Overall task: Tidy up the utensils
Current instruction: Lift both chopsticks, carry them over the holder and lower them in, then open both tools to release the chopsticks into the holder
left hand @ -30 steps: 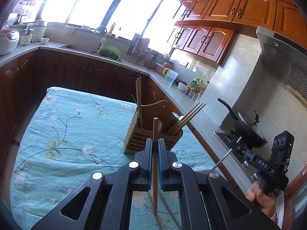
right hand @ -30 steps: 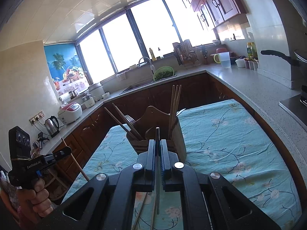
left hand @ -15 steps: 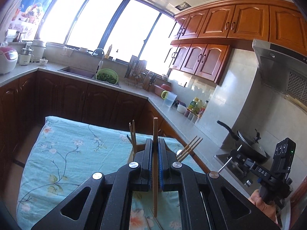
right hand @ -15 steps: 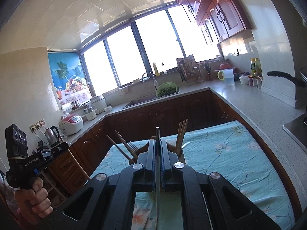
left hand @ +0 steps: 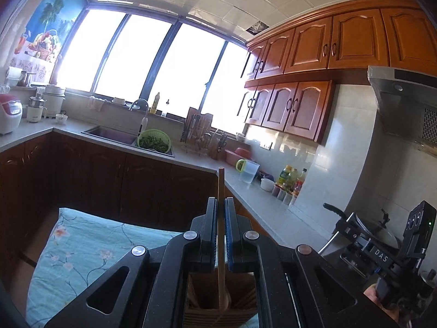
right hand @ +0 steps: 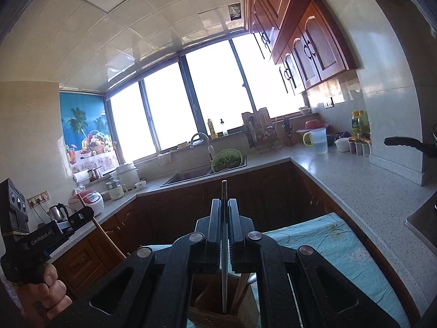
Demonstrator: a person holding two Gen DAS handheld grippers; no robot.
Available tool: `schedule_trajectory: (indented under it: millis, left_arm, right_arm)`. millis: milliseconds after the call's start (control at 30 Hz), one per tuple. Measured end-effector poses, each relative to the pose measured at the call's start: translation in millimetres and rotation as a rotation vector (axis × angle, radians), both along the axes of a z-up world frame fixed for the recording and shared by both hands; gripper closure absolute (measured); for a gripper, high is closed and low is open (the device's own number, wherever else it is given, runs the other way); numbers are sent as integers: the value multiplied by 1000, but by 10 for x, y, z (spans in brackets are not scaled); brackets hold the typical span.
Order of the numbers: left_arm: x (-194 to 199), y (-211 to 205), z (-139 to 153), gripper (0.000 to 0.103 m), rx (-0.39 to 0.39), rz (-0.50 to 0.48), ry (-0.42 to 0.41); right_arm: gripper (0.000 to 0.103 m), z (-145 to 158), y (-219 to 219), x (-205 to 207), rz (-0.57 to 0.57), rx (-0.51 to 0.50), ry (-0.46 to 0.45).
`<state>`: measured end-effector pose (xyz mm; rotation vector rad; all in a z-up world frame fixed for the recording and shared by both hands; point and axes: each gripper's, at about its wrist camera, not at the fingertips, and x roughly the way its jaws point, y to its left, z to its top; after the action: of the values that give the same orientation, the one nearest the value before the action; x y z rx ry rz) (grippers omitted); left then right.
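My left gripper (left hand: 221,205) is shut on a wooden chopstick (left hand: 220,235) held upright, its lower end down inside the wooden utensil holder (left hand: 218,306) below the jaws. My right gripper (right hand: 224,207) is shut on a thin metal chopstick (right hand: 224,262), also upright, its lower end inside the same wooden holder (right hand: 213,303), which holds other wooden chopsticks. The right gripper also shows in the left wrist view (left hand: 382,251), and the left gripper shows in the right wrist view (right hand: 41,240).
The holder stands on a table with a turquoise floral cloth (left hand: 82,251). Dark cabinets and a grey countertop (right hand: 355,180) surround it, with a sink and green colander (left hand: 154,142), a jug (right hand: 318,140), bottles and a black pan (left hand: 363,227).
Both grippers have risen and tilted up over the holder. The holder has dropped to the bottom of both views, and both chopsticks' lower ends now sit inside it.
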<state>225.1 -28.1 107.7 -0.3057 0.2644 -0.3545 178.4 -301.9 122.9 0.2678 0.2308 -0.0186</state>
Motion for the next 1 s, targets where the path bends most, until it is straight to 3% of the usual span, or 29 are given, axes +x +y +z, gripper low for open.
schedule_trajectory:
  millis: [233,500,600,1000]
  left_arm:
    - [279,-222,-450,100,26,32,55]
    - [469,-456,-854,100,61,7,156]
    - [575,-514,-897,99,72,0,185]
    - [582,-309,-864,99,70,-14,161]
  right_arm:
    - [99,-341,-44,123,-21,7,22]
    - [98,-767,-32,241,7,32,135]
    - [98,-837,-24,278,7,35,159]
    - [97,-984,-56,352,2,60,207]
